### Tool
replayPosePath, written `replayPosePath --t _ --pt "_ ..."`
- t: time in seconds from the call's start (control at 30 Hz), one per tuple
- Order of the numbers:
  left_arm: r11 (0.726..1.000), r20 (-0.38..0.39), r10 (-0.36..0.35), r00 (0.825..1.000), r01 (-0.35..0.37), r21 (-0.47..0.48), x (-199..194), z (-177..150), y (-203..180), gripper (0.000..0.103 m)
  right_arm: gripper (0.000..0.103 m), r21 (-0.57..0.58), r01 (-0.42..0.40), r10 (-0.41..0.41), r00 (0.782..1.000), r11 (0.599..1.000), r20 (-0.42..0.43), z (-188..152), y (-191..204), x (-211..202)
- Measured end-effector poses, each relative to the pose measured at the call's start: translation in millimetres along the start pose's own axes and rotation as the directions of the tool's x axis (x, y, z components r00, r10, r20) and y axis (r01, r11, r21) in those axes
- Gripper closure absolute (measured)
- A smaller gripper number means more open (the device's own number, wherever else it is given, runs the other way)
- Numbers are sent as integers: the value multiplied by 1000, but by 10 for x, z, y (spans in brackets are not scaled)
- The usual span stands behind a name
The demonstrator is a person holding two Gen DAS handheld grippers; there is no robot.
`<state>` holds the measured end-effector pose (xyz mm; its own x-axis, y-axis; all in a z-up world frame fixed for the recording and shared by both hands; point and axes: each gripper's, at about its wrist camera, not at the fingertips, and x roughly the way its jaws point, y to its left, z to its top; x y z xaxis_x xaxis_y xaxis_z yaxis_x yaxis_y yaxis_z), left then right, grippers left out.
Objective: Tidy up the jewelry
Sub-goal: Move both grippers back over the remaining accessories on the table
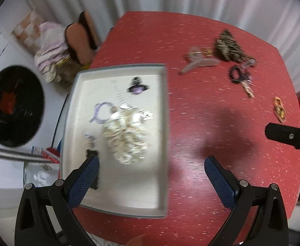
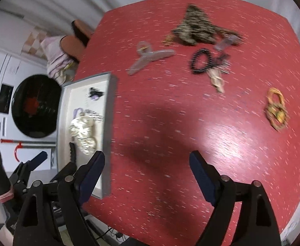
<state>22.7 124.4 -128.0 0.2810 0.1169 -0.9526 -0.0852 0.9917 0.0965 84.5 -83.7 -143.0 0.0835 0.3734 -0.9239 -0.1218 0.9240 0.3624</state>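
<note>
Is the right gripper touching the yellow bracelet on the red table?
Apart. The right wrist view shows the right gripper open over bare table, with the yellow bracelet lying well beyond its fingertips.

Both feeds are smeared with motion blur, so I can't make out much detail. In the tray [image 1: 162,135] the cream pile [image 1: 125,135] could be a scrunchie or beads, I can't tell, and the small silvery bits [image 1: 90,139] beside it are too tiny to read. My left gripper's near finger [image 1: 84,180] covers part of a dark piece [image 1: 92,153] there. On the right wrist feed the tray's [image 2: 109,123] near corner sits behind a finger [image 2: 90,176], and the brown heap [image 2: 197,28] at the far side is just mush. The table [image 2: 170,143] runs off frame on the right.
</note>
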Motion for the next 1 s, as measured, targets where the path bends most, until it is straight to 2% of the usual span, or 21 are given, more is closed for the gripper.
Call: replayPosePath --t 0.23,0.5,0.73,1.0 --pt "996 14 -39 999 38 84 -35 104 -530 0 15 111 59 -65 997 992 50 -198 -652 -189" --pt "988 -46 -91 995 96 123 167 170 -1005 0 15 229 99 -111 993 968 40 -336 -1385 -317" --pt "987 -67 -94 993 102 122 371 277 -1324 0 15 260 140 -151 988 955 22 -336 -1807 -350" --pt "984 -71 -117 991 125 124 553 373 -1656 0 15 248 175 -192 980 953 44 -203 -2103 -340"
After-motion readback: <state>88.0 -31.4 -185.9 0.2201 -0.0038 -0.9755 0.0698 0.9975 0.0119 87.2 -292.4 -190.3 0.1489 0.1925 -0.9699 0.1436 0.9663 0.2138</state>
